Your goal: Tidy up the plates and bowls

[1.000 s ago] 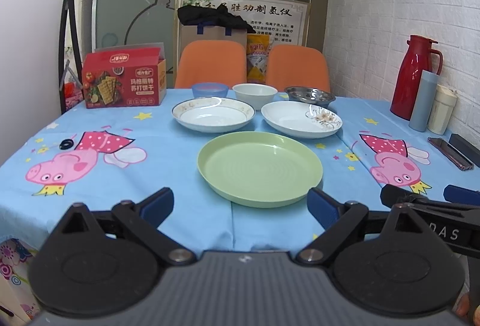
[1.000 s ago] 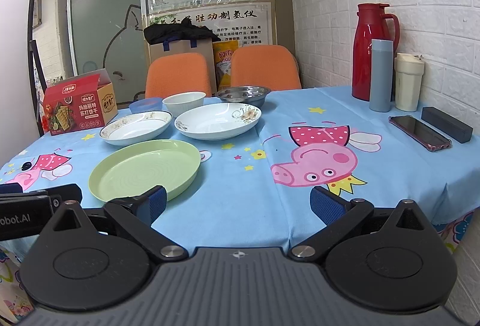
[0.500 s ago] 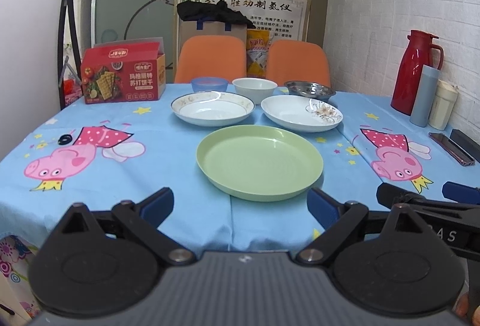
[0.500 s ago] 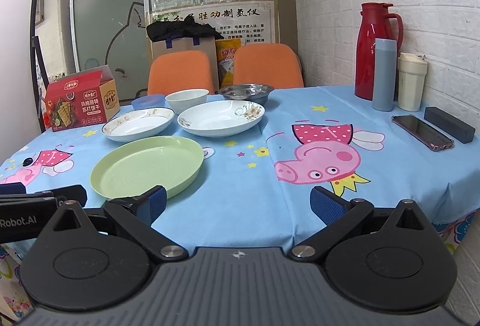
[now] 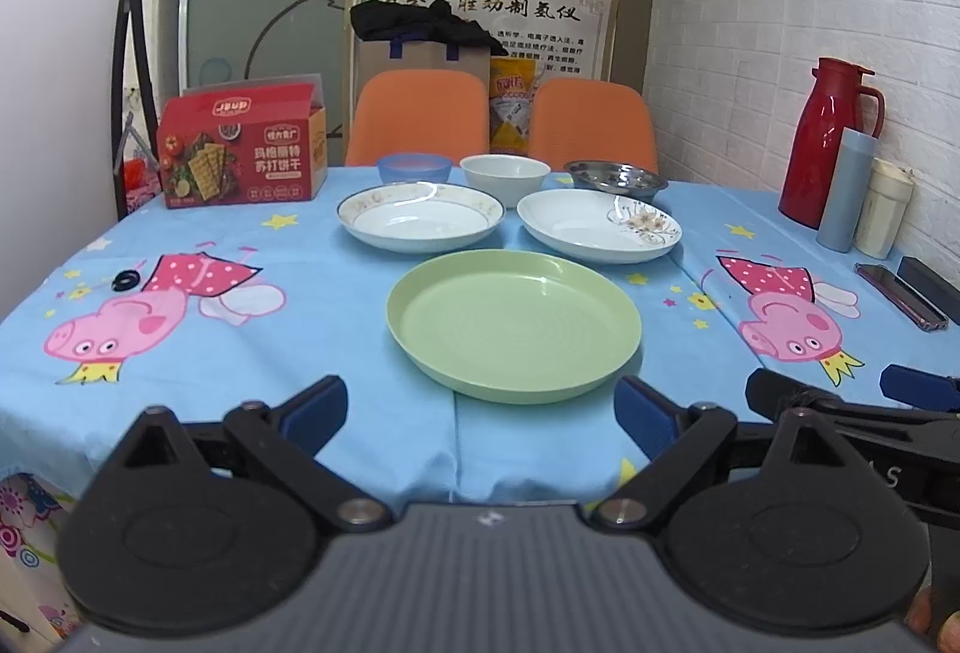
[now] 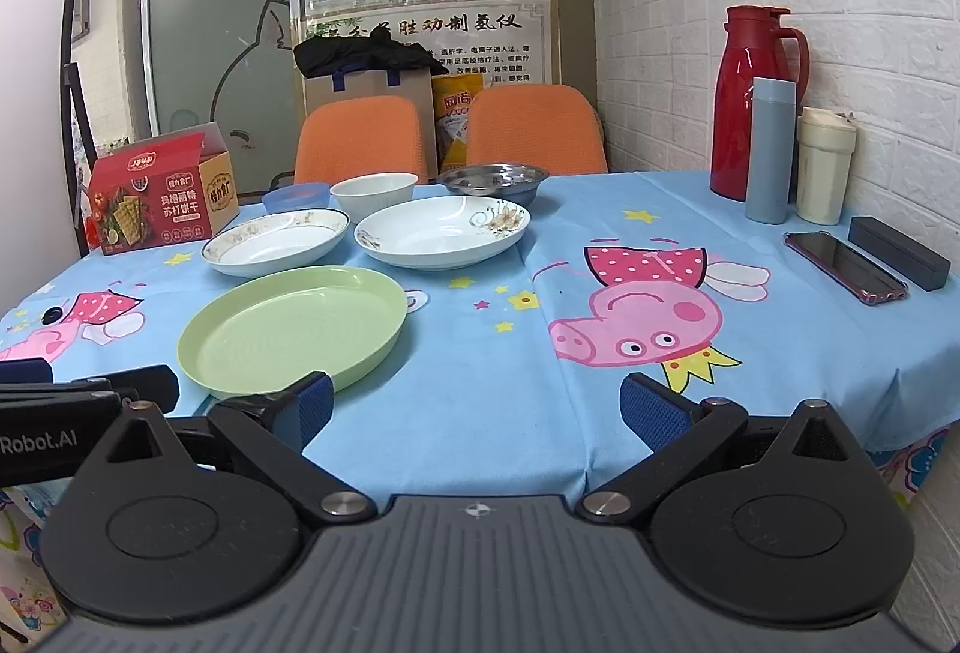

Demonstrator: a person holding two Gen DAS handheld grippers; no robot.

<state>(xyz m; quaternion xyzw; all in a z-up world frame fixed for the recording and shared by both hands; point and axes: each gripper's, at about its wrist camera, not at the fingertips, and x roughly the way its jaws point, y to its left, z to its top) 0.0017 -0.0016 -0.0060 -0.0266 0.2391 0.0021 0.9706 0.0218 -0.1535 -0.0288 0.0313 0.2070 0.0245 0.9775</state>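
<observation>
A green plate [image 5: 513, 323] lies nearest on the blue tablecloth, also in the right wrist view [image 6: 291, 326]. Behind it sit a gold-rimmed white plate [image 5: 420, 224] and a flowered white plate [image 5: 600, 233]. Further back stand a blue bowl [image 5: 414, 168], a white bowl [image 5: 505, 176] and a steel bowl [image 5: 615, 177]. My left gripper [image 5: 480, 410] is open and empty at the table's front edge, just short of the green plate. My right gripper [image 6: 474, 410] is open and empty, to the right of the green plate.
A red cracker box [image 5: 240, 155] stands back left. A red thermos [image 6: 753, 104], a blue flask [image 6: 770, 149] and a cream cup [image 6: 825, 167] stand by the right wall, with a phone [image 6: 843, 266] and a dark case [image 6: 897, 252]. Two orange chairs [image 5: 420, 116] stand behind.
Both grippers have drifted slightly, so the table sits a little lower in view. Nothing on the table has moved and both grippers stay open.
</observation>
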